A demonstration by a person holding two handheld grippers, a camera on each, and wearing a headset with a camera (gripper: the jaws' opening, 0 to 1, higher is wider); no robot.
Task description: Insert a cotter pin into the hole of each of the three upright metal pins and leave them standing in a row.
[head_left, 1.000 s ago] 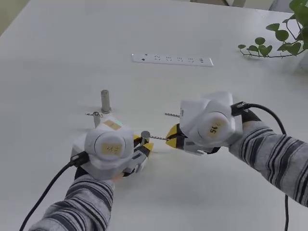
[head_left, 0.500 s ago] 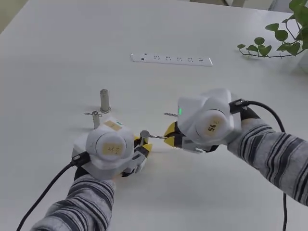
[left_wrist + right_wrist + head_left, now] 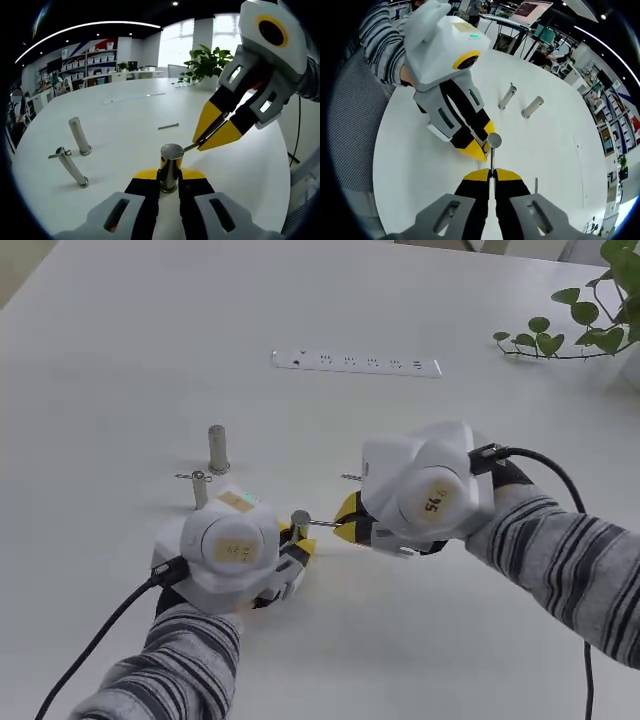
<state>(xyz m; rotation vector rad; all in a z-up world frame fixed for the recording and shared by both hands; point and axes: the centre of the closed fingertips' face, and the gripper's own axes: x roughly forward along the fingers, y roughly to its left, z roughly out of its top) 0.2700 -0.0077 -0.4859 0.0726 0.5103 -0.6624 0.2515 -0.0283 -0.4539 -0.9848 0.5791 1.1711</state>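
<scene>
The fingers [image 3: 145,186] of the left gripper [image 3: 170,175] squeeze a metal pin [image 3: 171,155]. The right gripper [image 3: 491,173] pinches a cotter pin [image 3: 491,159] at its hole; next, push it straight in.

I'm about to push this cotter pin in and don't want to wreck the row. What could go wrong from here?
The cotter pin in the right gripper meets the held metal pin near its top; if it misses the hole, pushing may bend it.
The left gripper clamps that pin low, so a sideways push could tilt it.
The finished pin stands nearby and could be knocked.
</scene>
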